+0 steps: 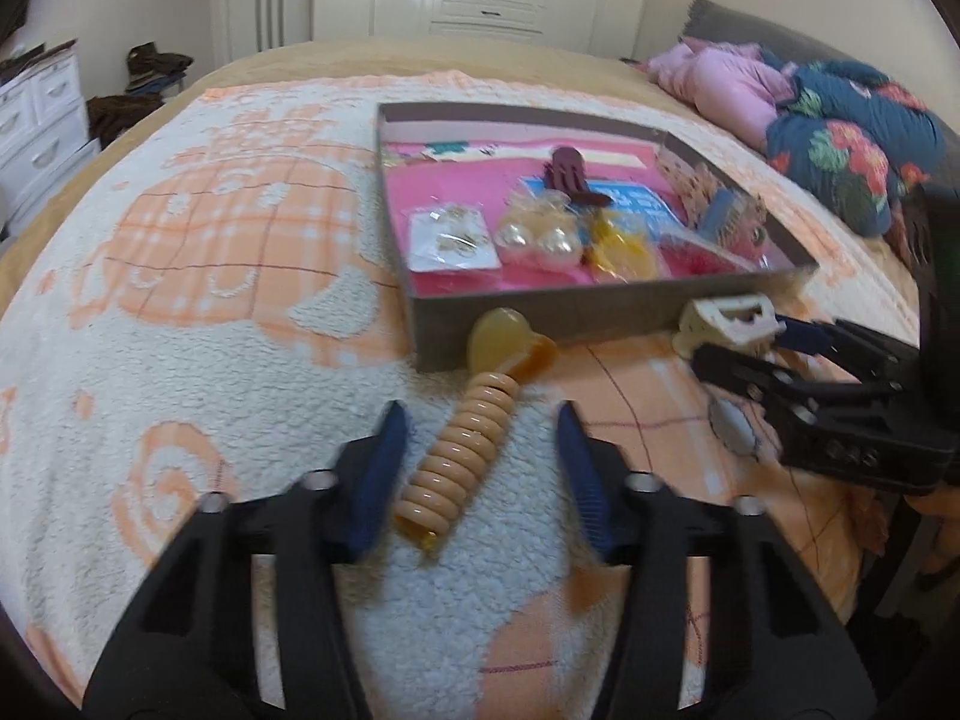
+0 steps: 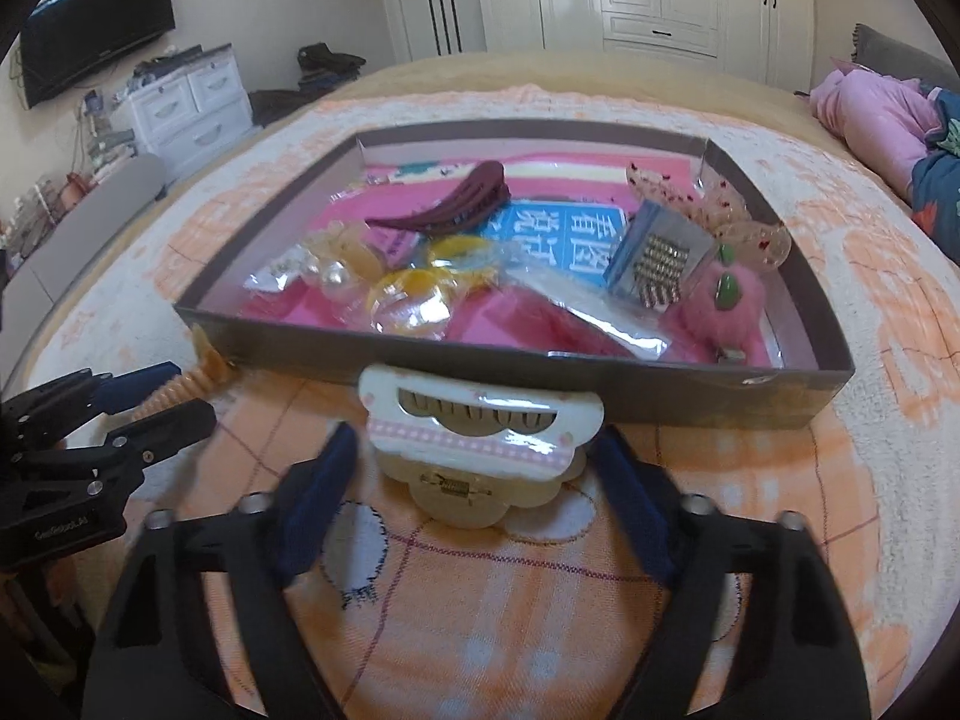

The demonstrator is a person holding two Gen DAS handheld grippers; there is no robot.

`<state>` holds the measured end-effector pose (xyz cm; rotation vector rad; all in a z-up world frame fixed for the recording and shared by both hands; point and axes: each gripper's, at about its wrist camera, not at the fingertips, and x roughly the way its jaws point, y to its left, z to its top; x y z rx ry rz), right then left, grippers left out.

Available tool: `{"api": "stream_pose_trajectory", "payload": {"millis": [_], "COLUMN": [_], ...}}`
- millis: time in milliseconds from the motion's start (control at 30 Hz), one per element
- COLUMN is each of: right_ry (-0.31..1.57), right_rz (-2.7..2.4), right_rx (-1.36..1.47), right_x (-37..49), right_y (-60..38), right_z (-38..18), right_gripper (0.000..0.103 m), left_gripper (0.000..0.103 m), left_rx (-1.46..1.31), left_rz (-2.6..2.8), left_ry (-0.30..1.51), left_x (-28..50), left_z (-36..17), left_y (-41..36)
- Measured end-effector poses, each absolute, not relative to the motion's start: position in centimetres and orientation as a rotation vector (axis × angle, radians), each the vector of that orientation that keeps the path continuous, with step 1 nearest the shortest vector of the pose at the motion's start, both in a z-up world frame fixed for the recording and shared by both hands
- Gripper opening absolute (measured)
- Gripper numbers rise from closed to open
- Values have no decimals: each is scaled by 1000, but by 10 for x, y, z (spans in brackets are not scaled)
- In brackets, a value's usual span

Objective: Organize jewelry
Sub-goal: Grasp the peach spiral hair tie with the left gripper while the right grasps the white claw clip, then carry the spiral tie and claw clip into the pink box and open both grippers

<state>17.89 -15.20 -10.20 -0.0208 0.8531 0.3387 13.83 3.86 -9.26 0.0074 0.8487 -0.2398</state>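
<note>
A peach spiral hair tie with an amber end piece lies on the blanket, between the open fingers of my left gripper. A white and pink claw hair clip lies just in front of the grey box, between the open fingers of my right gripper; it also shows in the left wrist view. The box holds a maroon claw clip, pearl earrings, yellow rings, a pink pompom and several packets.
The box sits on a white and orange blanket on a bed. Pink and floral bedding lies at the right. White drawers and a TV stand at the left, wardrobes behind. The other gripper is at the left.
</note>
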Motion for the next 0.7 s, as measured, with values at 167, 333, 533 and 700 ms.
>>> {"api": "stream_pose_trajectory", "payload": {"millis": [167, 333, 533, 700], "right_ry": [825, 798, 764, 714], "right_rz": [362, 385, 355, 297], "right_rx": [-35, -51, -24, -1], "right_x": [168, 151, 136, 135], "right_y": [-153, -161, -193, -220], "right_z": [-98, -90, -73, -57], "right_gripper": [68, 68, 68, 68], "left_gripper": [11, 11, 11, 11], "left_rx": [32, 33, 22, 2], "left_rz": [-282, -343, -388, -404], "left_ry": [852, 818, 759, 733], "left_x": [134, 121, 116, 123], "left_z": [-92, -81, -59, -45], "left_y": [30, 17, 4, -5]}}
